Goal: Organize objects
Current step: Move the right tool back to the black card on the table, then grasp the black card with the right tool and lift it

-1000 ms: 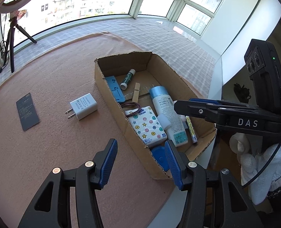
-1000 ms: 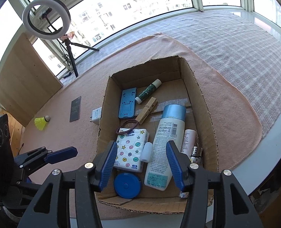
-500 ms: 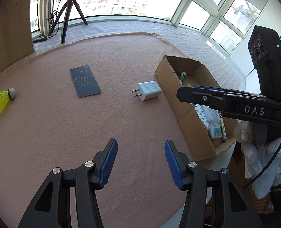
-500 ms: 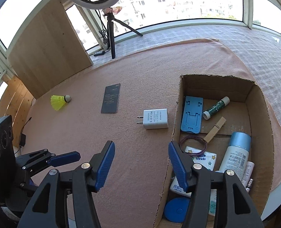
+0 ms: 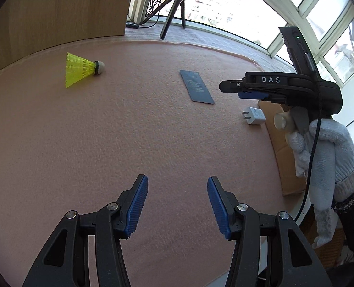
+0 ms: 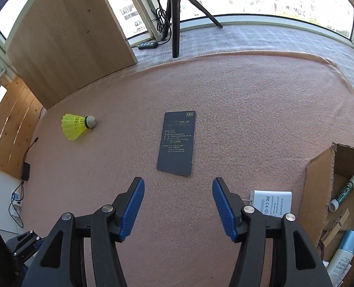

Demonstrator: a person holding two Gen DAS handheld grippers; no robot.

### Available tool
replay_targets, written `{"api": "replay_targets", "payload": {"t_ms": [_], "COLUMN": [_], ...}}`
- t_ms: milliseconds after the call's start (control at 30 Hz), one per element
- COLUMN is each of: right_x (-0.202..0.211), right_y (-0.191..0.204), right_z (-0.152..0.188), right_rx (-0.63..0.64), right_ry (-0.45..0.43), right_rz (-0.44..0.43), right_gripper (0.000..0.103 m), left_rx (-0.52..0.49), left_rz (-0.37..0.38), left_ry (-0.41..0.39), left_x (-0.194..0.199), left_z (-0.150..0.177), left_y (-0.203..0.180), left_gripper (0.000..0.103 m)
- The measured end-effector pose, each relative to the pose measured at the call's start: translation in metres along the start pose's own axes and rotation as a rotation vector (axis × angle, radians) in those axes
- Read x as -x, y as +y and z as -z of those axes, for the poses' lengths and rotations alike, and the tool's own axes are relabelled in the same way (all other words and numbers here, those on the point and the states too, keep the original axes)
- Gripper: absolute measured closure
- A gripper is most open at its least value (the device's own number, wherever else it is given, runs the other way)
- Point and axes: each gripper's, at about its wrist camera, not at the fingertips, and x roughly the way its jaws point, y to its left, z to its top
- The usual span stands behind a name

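A yellow shuttlecock lies on the pink mat at the far left. A dark card lies flat mid-mat. A white charger plug lies beside the cardboard box at the right. My left gripper is open and empty over bare mat. My right gripper is open and empty, just short of the card; it shows side-on in the left wrist view.
The box holds a glue stick, a clothespin and a blue-capped bottle. A tripod and a wooden board stand at the far edge. Cables and a black adapter lie left of the mat.
Both grippers have swung left, away from the box, toward the card and shuttlecock. The box has slid to the right edge of both views. Both grippers stay open.
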Motion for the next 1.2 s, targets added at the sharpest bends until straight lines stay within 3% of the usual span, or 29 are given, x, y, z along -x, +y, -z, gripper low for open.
{"api": "replay_targets", "payload": {"t_ms": [133, 433, 1033, 1200], "right_x": [-0.025, -0.071, -0.089, -0.089], "right_y": [0.006, 0.018, 0.029, 0.033], "right_z": [-0.019, -0.046, -0.055, -0.054], "right_rx": [-0.021, 0.003, 0.066, 0.1], "right_ry": [0.038, 0.124, 0.137, 0.136], "right_rz": [-0.02, 0.081, 0.207, 0.234], "right_gripper": [0.048, 0.048, 0.047, 0.056], "left_rx": [0.062, 0.146, 0.143, 0.145], "left_rz": [-0.027, -0.056, -0.042, -0.038], "left_ry": [-0.016, -0.037, -0.021, -0.02], "left_x": [0.011, 0.024, 0.023, 0.022], "left_z": [0.01, 0.021, 0.026, 0.024], "left_y": [0.028, 0.061, 0.059, 0.061], "left_gripper": [0.048, 0.048, 0.048, 0.048]}}
